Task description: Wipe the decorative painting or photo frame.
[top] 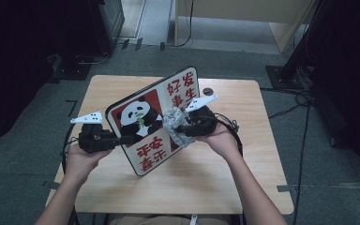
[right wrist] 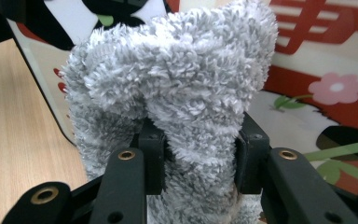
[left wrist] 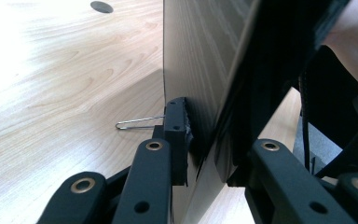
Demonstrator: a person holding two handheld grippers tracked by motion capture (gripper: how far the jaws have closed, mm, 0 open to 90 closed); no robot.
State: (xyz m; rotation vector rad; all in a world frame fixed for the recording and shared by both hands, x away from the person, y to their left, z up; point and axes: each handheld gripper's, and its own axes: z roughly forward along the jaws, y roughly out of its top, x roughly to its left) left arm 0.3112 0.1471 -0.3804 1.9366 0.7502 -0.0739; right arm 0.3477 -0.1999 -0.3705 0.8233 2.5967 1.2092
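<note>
A square board [top: 155, 123] printed with a panda and red characters stands tilted on one corner above the wooden table [top: 243, 183]. My left gripper [top: 122, 139] is shut on the board's left edge; in the left gripper view the thin board [left wrist: 200, 70] sits edge-on between the jaws, one pad [left wrist: 177, 130] pressed on its wood-grain back. My right gripper [top: 187, 130] is shut on a grey fluffy cloth [top: 176, 125], which lies against the printed face. In the right gripper view the cloth [right wrist: 177, 88] bulges up between the jaws in front of the board's picture [right wrist: 326, 70].
A small round hole [top: 208, 91] is in the tabletop near its far edge. A thin wire loop [left wrist: 137, 122] lies on the table by the left jaw. Black stands and cables [top: 300, 98] sit on the floor to the right.
</note>
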